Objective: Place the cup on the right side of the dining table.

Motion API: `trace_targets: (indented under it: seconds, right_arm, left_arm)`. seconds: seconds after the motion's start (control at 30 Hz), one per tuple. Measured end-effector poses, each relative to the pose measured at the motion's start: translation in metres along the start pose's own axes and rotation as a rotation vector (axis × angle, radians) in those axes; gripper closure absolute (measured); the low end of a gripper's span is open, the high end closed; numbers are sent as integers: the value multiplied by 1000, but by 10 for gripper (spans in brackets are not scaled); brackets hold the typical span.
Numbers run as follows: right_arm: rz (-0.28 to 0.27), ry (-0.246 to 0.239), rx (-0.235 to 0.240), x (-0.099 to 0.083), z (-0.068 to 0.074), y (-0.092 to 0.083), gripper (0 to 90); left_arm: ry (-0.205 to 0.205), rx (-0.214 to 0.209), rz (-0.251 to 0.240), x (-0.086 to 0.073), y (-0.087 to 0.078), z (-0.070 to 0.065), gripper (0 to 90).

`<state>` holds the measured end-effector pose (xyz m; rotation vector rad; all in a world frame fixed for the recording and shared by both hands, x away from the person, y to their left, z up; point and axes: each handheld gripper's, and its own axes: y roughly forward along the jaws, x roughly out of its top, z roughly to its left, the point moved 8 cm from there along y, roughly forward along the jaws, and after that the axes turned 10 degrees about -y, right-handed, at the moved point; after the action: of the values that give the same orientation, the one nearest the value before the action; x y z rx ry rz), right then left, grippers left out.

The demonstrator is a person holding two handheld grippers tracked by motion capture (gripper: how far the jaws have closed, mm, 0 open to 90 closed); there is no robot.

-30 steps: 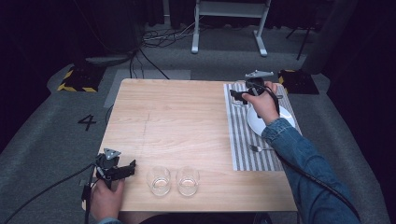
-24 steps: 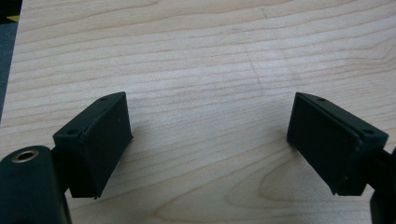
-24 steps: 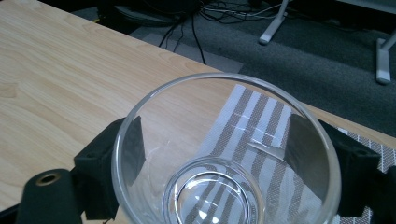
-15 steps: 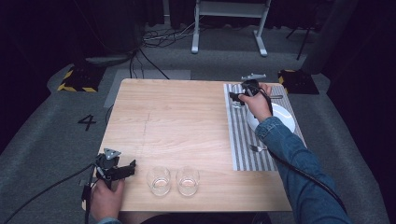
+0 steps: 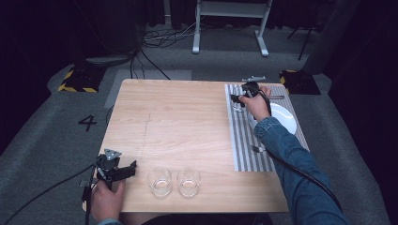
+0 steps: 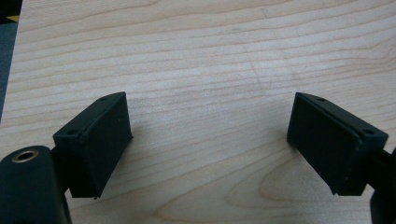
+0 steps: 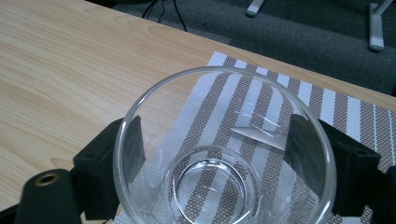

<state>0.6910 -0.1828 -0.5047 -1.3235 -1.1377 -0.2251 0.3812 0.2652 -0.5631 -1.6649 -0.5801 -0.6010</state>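
Note:
My right gripper (image 5: 238, 99) is shut on a clear drinking glass (image 5: 238, 107) at the far left corner of the striped placemat (image 5: 244, 140). In the right gripper view the glass (image 7: 224, 186) stands upright, and both black pads (image 7: 133, 154) press its sides. The glass sits just over the mat or on it; I cannot tell which. My left gripper (image 5: 127, 168) rests near the table's front left edge. Its jaws are wide open over bare wood in the left gripper view (image 6: 210, 135), with nothing between them.
Two more clear glasses (image 5: 160, 181) (image 5: 188, 180) stand side by side near the front edge, right of my left gripper. A white plate (image 5: 283, 117) lies on the placemat. A spoon (image 5: 257, 149) lies at its near side and another utensil (image 5: 277, 97) at its far side.
My right gripper, with the glass in it, has shifted slightly left and down toward the placemat's far left corner. The left gripper has not moved.

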Motion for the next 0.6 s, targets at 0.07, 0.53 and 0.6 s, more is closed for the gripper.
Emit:
trace_targets:
  seconds: [0.07, 0.53, 0.6]
  right_arm:
    - [-3, 12, 2, -1, -2, 2, 176]
    - [-3, -5, 29, -3, -4, -1, 163]
    - [-16, -13, 21, -1, -4, -3, 157]
  left_arm:
    - [2, 0, 2, 0, 0, 0, 138]
    - [2, 0, 2, 0, 0, 0, 138]
    - [2, 0, 2, 0, 0, 0, 138]
